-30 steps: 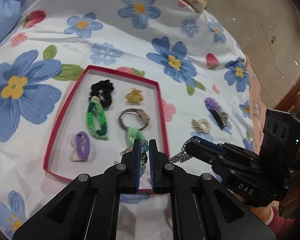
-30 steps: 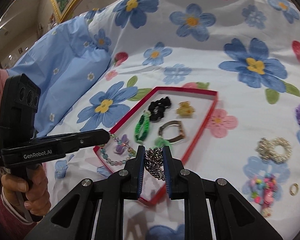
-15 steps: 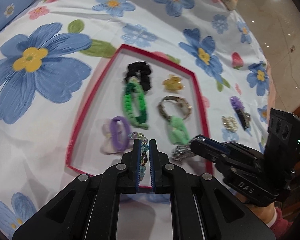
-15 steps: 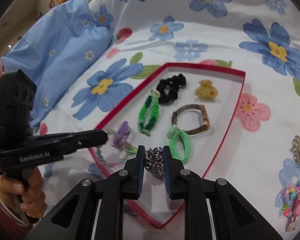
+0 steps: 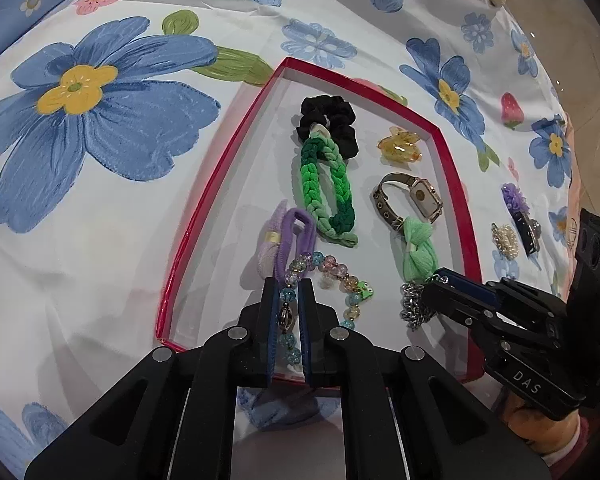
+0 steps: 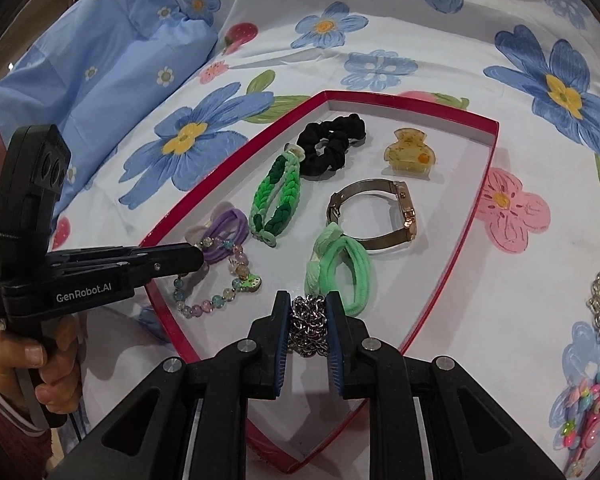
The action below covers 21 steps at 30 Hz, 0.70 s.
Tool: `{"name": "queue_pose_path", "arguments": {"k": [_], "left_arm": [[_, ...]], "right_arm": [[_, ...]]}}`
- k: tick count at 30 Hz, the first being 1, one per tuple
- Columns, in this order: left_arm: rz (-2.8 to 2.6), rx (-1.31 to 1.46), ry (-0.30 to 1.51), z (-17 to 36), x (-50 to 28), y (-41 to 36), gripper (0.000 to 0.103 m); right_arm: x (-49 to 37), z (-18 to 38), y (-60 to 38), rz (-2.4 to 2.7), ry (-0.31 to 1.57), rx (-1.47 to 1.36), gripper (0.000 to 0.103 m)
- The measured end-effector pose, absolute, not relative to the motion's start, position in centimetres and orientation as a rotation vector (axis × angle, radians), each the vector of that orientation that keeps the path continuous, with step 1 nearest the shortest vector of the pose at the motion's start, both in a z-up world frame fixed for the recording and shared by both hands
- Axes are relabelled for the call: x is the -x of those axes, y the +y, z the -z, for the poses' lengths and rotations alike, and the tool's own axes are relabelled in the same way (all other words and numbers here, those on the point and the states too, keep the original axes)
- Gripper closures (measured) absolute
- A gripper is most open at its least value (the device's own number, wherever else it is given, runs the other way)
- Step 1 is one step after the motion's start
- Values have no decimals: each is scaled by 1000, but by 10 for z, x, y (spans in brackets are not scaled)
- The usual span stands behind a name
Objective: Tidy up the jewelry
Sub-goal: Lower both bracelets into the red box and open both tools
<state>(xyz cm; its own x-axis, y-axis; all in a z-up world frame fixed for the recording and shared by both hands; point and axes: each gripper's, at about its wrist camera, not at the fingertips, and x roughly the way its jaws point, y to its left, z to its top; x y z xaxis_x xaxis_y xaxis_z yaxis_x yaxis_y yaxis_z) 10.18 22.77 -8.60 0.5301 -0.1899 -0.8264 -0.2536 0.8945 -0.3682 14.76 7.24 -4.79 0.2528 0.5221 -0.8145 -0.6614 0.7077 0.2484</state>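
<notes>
From the left wrist, the left gripper [image 5: 288,312] pinches a beaded bracelet [image 5: 331,276] inside the red-rimmed tray [image 5: 204,204] on floral bedding [image 5: 100,128], "DAS" at four o'clock; from the right wrist, the right gripper [image 6: 307,328] clamps a bunched silver chain [image 6: 307,330] over the tray's near end, "GenRobot.AI" at eight o'clock.

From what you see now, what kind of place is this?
Probably a bedroom at home: the red tray lies on a flowered bedsheet, beside a blue pillow, with a glossy tiled floor past the bed's edge.
</notes>
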Motion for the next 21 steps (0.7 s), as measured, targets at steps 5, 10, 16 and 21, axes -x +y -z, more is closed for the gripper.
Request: {"name": "queue_pose_path", "arguments": {"k": [5, 10, 16, 21], "left_arm": [[-45, 477, 1022, 84, -101, 227, 96], [-47, 473, 1012, 79, -99, 226, 90], [-49, 471, 992, 68, -94, 225, 75], [-56, 475, 975, 59, -89, 223, 67]], "right_arm": [[-147, 48, 74, -807, 1038, 160, 84], [-148, 47, 72, -811, 1042, 143, 83], [-148, 41, 67, -819, 1029, 119, 71], [-146, 30, 59, -822, 1007, 92, 71]]}}
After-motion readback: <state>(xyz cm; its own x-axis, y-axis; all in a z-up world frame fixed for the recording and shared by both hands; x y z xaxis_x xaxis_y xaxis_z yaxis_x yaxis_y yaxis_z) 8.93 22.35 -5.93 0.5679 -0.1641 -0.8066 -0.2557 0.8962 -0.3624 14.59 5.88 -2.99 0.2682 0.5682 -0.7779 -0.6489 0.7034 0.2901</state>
